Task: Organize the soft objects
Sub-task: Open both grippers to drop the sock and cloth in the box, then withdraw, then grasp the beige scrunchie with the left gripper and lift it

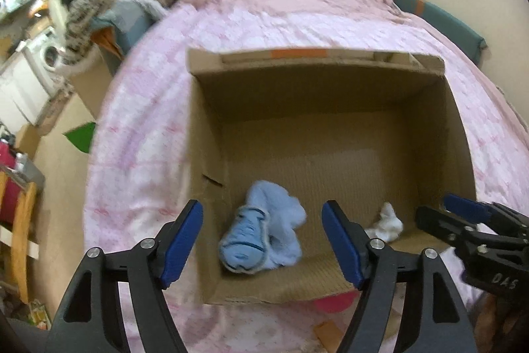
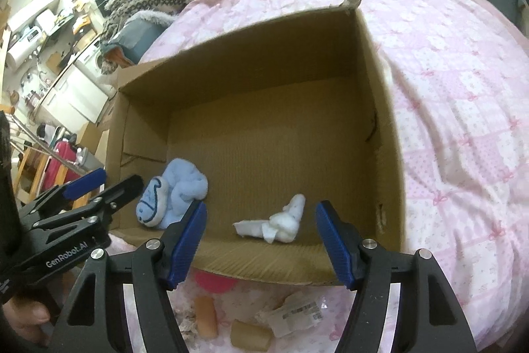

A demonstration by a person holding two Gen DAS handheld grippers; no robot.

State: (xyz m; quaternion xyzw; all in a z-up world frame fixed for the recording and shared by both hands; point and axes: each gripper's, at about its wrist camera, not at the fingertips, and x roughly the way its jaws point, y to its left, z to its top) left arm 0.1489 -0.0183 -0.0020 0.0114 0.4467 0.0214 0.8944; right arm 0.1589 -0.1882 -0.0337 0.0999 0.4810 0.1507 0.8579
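Left gripper (image 1: 263, 242) hangs over the cardboard box (image 1: 205, 134) on the bed (image 1: 139, 128), jaws wide and empty, the blue sock bundle (image 1: 261, 237) lying below. Right gripper (image 2: 261, 242), likewise wide and empty, hovers above the white sock bundle (image 2: 281, 222). Best lift both clear without snagging either bundle. The left tool reads "GenRobot.AI"

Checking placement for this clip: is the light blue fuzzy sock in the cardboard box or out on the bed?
In. The light blue fuzzy sock lies crumpled on the floor of the brown cardboard box, near its front left corner.
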